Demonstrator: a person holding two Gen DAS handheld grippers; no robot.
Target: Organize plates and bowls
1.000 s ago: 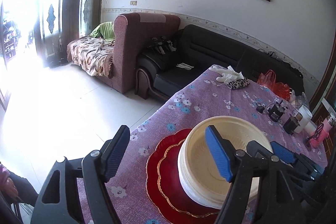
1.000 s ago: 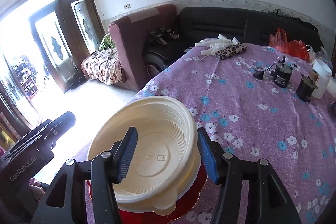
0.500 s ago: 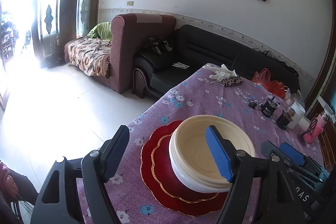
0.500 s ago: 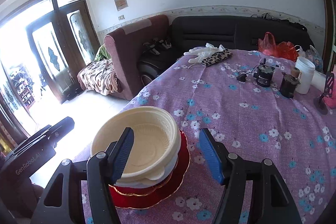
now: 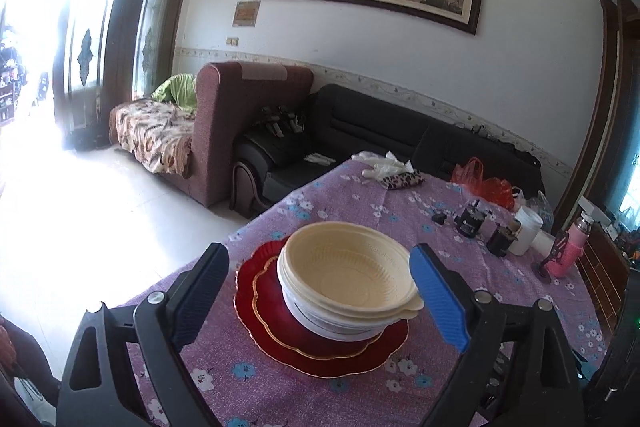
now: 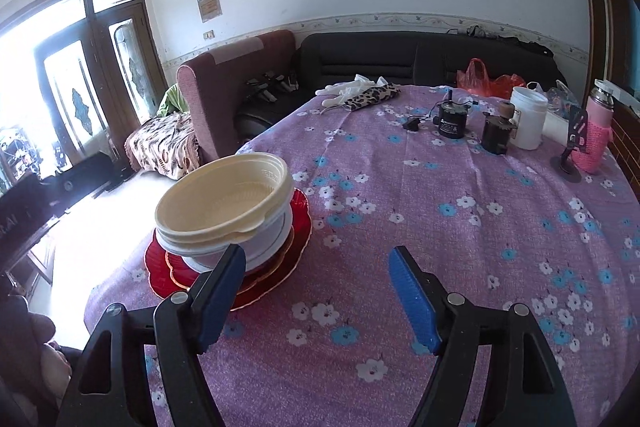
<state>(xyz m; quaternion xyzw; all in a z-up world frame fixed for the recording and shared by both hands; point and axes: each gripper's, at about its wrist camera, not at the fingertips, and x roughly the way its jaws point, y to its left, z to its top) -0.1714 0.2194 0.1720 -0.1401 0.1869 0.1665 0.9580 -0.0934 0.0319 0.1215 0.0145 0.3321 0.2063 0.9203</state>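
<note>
Resting bowls [image 5: 348,283] stacked, on red plates [image 5: 320,347]

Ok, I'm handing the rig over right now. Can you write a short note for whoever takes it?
Left claw: open, empty; jaws have just been opening. The bowl stack shows between them but the pads do not touch it.
Right claw: open, empty; jaws have just been opening, only tablecloth between them, stack off to its left.
Things: cream plastic bowl nested on top of white bowls, all standing on two scalloped red gold-rimmed plates near the edge of the purple flowered tablecloth.
Done: plates and bowls stacked in one pile.
Left: no other loose plates or bowls in view.
</note>
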